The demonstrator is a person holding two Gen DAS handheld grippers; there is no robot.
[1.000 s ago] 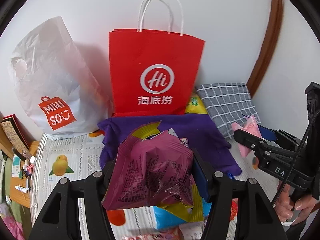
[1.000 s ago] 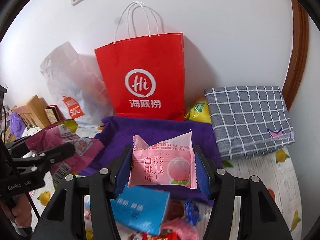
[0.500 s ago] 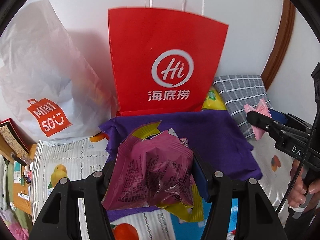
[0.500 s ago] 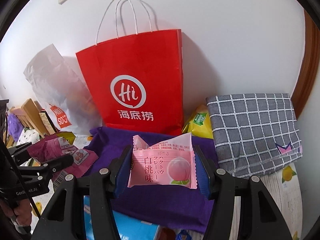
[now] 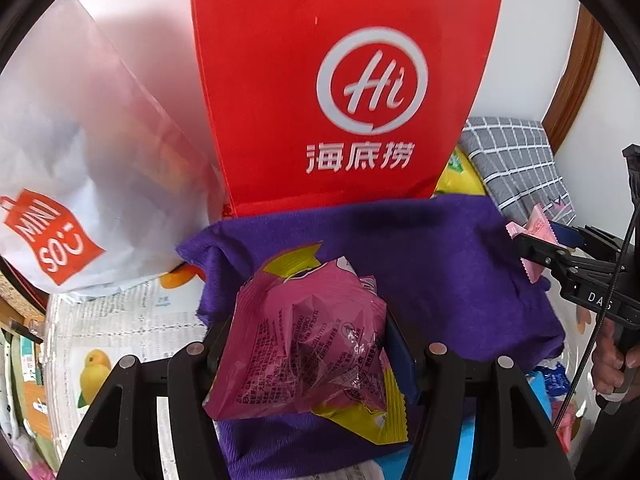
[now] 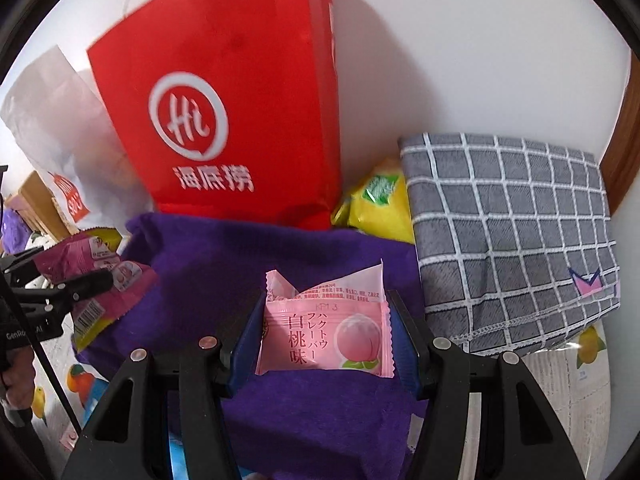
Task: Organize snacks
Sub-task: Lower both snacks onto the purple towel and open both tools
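My left gripper is shut on a crumpled magenta and yellow snack bag, held above a purple cloth. It also shows in the right wrist view. My right gripper is shut on a pink peach snack packet, also over the purple cloth. That packet shows at the right of the left wrist view. A red paper bag with a white Hi logo stands against the wall just behind the cloth.
A white Miniso plastic bag stands left of the red bag. A grey checked cushion lies at the right, with a yellow snack bag beside it. Blue and other snack packets lie on the fruit-print tablecloth.
Both grippers have moved forward toward the red bag with their snacks; the bag now fills more of both views. Both grips are unchanged.
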